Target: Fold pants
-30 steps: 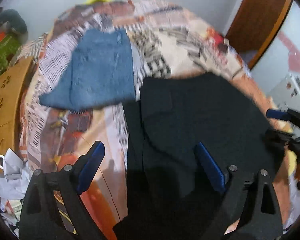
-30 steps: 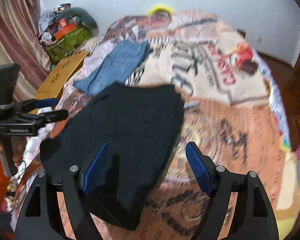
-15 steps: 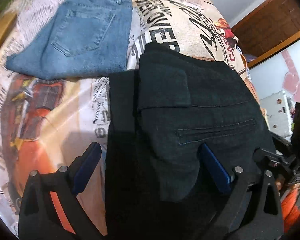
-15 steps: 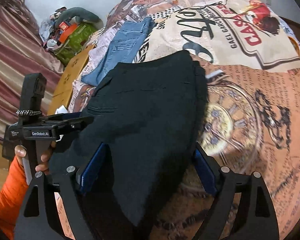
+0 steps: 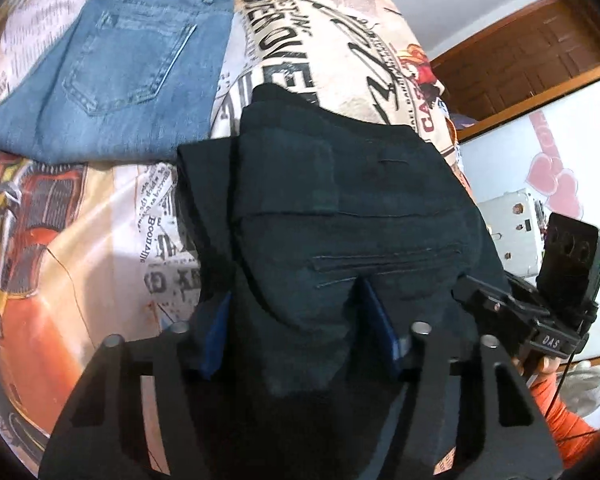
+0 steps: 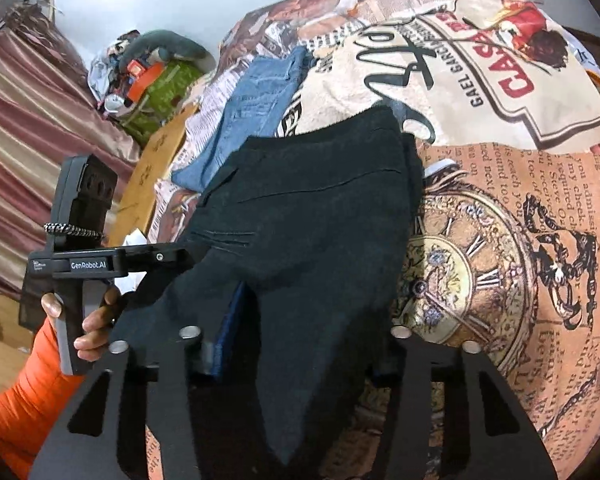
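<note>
Left gripper (image 5: 296, 332), lower centre of its frame, and right gripper (image 6: 300, 344), likewise, each have jaws closing on a bunched near edge of the black pants (image 5: 340, 216), presumably to lift it for folding. Pants lie mid-frame on the printed bedspread (image 5: 80, 240).

Left gripper (image 5: 300, 332) and right gripper (image 6: 300, 344) tilt downward, jaws closing on cloth.

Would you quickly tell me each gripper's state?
Left gripper: closing, black pants between its fingers.
Right gripper: closing, same pants between them.
</note>
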{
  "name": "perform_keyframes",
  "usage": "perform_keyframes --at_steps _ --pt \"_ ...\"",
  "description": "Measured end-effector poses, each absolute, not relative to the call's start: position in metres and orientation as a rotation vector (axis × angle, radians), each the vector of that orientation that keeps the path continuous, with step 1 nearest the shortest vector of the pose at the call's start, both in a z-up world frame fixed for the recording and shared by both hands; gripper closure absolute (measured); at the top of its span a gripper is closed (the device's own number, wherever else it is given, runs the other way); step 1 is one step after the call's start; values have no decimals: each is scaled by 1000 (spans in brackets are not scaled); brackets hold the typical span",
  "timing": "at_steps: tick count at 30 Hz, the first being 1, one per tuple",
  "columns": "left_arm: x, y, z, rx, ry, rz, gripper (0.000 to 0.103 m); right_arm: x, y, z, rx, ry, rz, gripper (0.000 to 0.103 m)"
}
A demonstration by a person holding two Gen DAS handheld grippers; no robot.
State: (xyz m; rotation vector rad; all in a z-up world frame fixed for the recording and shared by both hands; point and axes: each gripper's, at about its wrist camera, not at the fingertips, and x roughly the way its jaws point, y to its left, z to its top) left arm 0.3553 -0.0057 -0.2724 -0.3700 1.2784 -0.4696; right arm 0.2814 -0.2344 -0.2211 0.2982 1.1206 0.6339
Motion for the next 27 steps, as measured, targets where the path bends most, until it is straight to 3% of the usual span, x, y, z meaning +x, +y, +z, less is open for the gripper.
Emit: perform_keyframes --at_steps 5,11,27 --pt "344 -14 -255 -261 1212 -439 65 277 -234 -211 255 1087 629 71" --pt "328 -15 -235 -209 1152 -418 73 263 -228 -189 183 1023 649 81" --pt "314 41 -142 -153 870 -283 77 280 -174 -126 108 839 732 84"
